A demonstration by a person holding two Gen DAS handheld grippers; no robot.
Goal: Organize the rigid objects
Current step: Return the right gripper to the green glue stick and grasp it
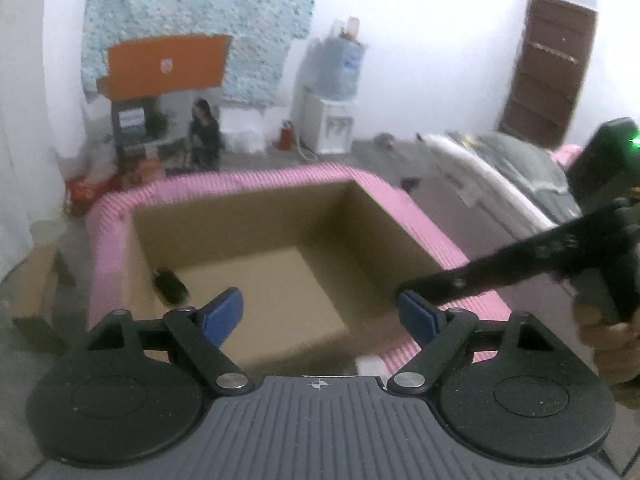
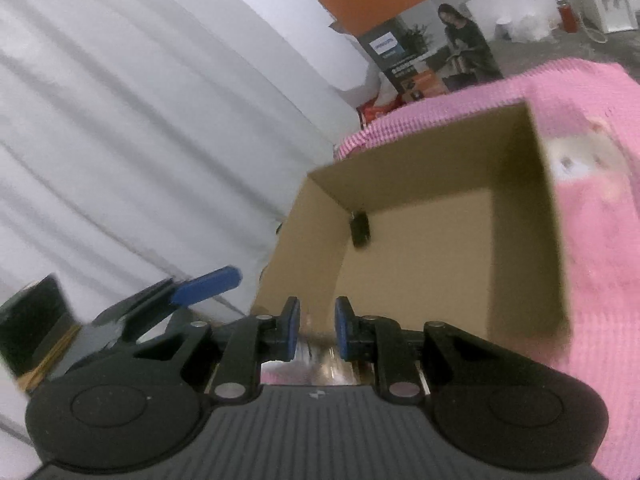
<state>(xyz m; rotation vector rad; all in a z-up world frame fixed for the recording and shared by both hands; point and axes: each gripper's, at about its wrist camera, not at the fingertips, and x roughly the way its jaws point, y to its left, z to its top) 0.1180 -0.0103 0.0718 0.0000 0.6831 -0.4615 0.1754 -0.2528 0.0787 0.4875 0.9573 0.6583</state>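
An open cardboard box (image 1: 248, 232) sits wrapped in a pink striped cloth (image 1: 256, 178). A small black object (image 1: 170, 286) lies inside it against one wall, also seen in the right wrist view as the black object (image 2: 360, 230) in a corner of the box (image 2: 440, 160). My left gripper (image 1: 320, 314) hangs over the near rim, open, with nothing between its blue pads. My right gripper (image 2: 318, 328) is at the box's near edge, its pads shut on a shiny silvery object (image 2: 318, 350) that is blurred. The right gripper (image 1: 416, 288) reaches in from the right in the left wrist view.
A white draped sheet (image 2: 140, 120) fills the left of the right wrist view. A printed carton with an orange top (image 1: 166, 64), a water dispenser (image 1: 330, 120), a red bottle (image 1: 286, 138), folded bedding (image 1: 512, 168) and a brown door (image 1: 548, 68) stand beyond the box.
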